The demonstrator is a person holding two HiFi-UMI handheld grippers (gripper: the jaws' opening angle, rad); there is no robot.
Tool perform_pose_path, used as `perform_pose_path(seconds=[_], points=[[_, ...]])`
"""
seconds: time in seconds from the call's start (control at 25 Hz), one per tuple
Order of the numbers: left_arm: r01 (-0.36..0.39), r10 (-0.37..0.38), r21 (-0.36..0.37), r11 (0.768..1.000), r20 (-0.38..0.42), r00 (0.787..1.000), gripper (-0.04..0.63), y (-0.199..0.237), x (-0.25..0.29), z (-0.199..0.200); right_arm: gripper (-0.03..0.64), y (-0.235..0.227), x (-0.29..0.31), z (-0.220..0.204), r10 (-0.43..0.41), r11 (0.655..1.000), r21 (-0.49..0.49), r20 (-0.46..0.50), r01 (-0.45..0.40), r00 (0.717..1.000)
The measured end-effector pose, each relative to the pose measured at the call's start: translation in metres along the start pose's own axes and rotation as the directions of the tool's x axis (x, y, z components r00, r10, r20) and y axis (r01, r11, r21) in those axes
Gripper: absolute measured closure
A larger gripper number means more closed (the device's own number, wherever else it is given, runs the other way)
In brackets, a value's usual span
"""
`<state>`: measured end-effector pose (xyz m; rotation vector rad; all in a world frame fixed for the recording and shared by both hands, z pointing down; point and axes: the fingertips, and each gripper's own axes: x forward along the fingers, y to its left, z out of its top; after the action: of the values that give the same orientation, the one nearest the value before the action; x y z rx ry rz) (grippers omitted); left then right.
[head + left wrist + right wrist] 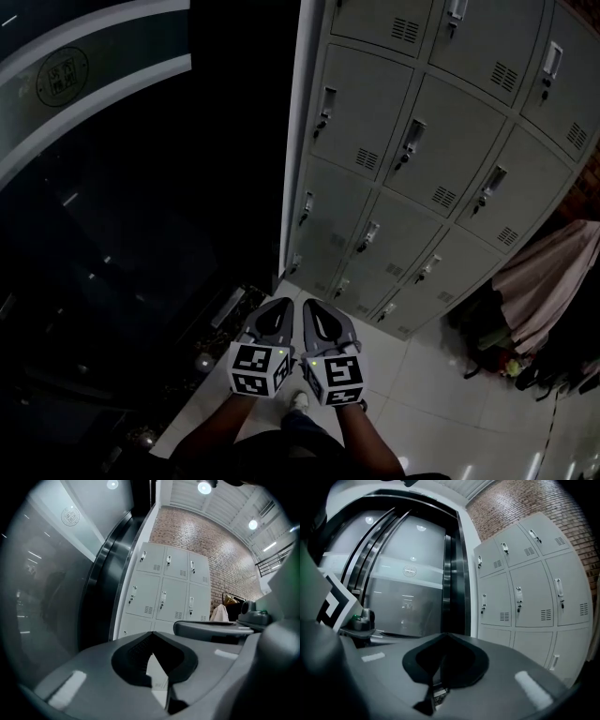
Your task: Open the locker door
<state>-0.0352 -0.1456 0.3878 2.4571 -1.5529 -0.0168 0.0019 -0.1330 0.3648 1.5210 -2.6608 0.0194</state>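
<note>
You are standing in the locker area of a large commercial building. A bank of pale grey metal lockers stands against a red brick wall on a glossy white tiled floor. Near it are pale hanging garments and a curved frosted glass wall bearing a round logo.

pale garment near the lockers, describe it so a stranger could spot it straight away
Find the grey locker bank against the brick wall. Just past the bank's right end hangs the pale garment. It is the only light, draped cloth there, with dark clutter beside it.
</note>
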Motion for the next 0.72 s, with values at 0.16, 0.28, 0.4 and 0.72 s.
perform_pose_path(seconds=[0.16,0.28,0.4,0.72], points=[[-0.012,0.012,0.001,1.0,-0.003,1.0,0.591,-0.001,0.034,0.006,0.617,-0.028,0.023,0.003,0.018,1.0,0.005,0.002,-0.018,1.0],[-0.024,0.024,0.009,1.0,-0.008,1.0,0.591,0.001,0.06,0.01,0.617,-0.049,0.04,0.004,0.033,0.999,0.018,0.006,-0.033,0.999],[-0.042,0.043,0.019,0.999,-0.012,0.999,0.591,0.002,0.088,0.011,0.617,-0.072,0.055,0.005,0.048,0.999,0.02,0.014,-0.048,0.999],[-0.098,0.098,0.036,0.995,0.007,0.995,0.591,0.011,0.139,0.027,0.617,-0.111,0.094,0.012,0.094,0.995,0.028,0.051,-0.096,0.994]])
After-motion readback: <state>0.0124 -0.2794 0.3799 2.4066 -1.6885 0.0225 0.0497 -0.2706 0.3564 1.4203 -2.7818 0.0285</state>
